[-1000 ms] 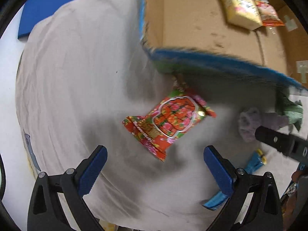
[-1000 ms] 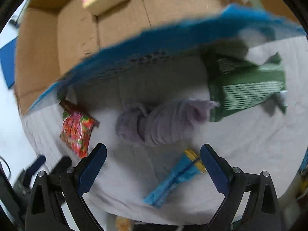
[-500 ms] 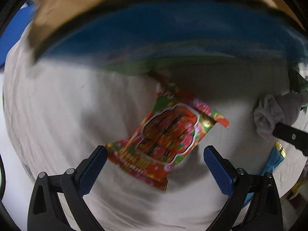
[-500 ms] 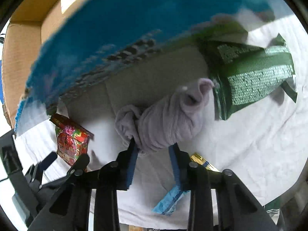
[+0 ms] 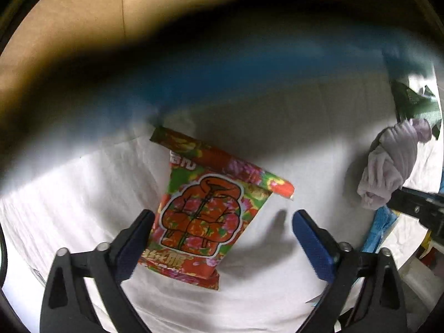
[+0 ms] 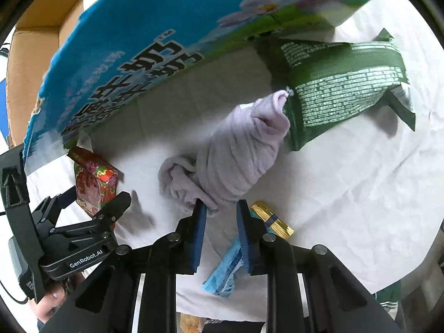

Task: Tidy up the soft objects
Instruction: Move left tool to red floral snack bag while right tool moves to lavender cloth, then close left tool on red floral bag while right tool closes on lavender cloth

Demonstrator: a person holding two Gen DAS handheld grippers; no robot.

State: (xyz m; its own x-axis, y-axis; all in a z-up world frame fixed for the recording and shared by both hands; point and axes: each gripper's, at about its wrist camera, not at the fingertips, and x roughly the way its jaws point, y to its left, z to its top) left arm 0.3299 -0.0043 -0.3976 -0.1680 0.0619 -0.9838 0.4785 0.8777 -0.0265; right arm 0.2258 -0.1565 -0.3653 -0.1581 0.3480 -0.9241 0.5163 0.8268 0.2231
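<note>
Cardboard box looms over the bench, tipped toward me. Green bag lies by its edge: crinkly film, light, untouched. Lilac cloth bundle sits mid-bench touching that bag; my right claw is pinched on its near end. Soft and limp, so it'll sag; a bite on the thick rolled part would hold better. Left claw is spread wide around the red snack pouch, which looks light, slick and puffy. I'd squeeze mid-body, gently.
</note>
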